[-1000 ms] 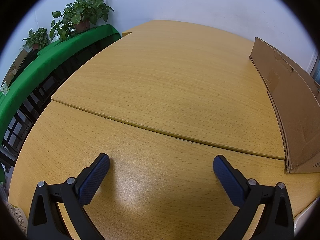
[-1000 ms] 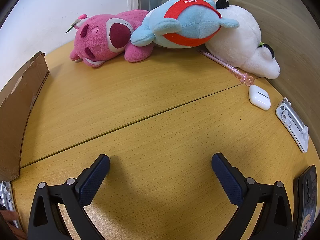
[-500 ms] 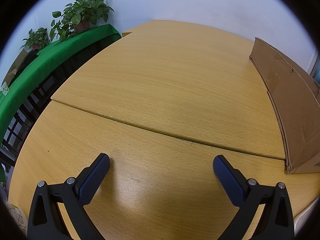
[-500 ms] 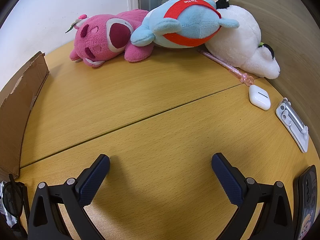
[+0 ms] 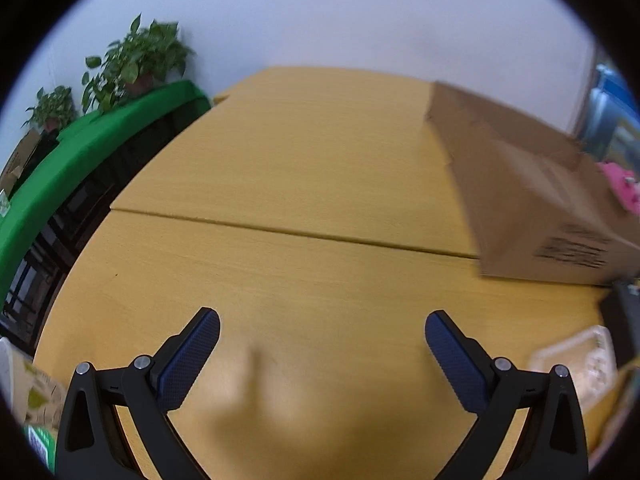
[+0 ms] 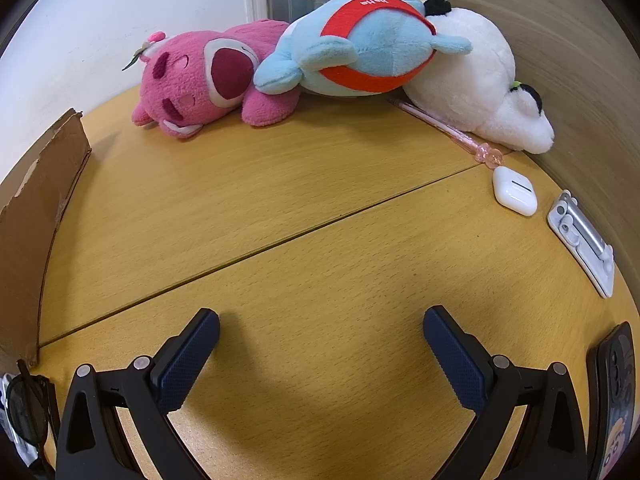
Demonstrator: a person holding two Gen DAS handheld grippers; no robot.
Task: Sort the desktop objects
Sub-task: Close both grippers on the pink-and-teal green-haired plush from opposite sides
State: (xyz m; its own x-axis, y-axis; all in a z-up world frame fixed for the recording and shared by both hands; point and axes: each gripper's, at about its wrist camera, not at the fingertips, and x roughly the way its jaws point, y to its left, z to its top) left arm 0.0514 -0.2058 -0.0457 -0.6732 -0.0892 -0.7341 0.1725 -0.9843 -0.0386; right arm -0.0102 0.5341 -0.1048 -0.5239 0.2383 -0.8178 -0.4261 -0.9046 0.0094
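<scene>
Both the left gripper (image 5: 322,330) and right gripper (image 6: 321,330) hang spread apart and empty over the counter (image 6: 304,208). Ahead-right of the right gripper lie the earbud case (image 6: 515,191) and pink pen (image 6: 448,130); grabbing the pen may snag the white plush (image 6: 484,80) touching it. The cardboard box (image 5: 532,200), ahead-right of the left gripper, hides its contents.

Left gripper (image 5: 322,332): jaws spread wide, nothing between the blue textured pads (image 5: 188,360), held above the surface. Right gripper (image 6: 321,330): jaws likewise spread wide and empty, pads (image 6: 454,360) angled outward, low over the surface.
</scene>
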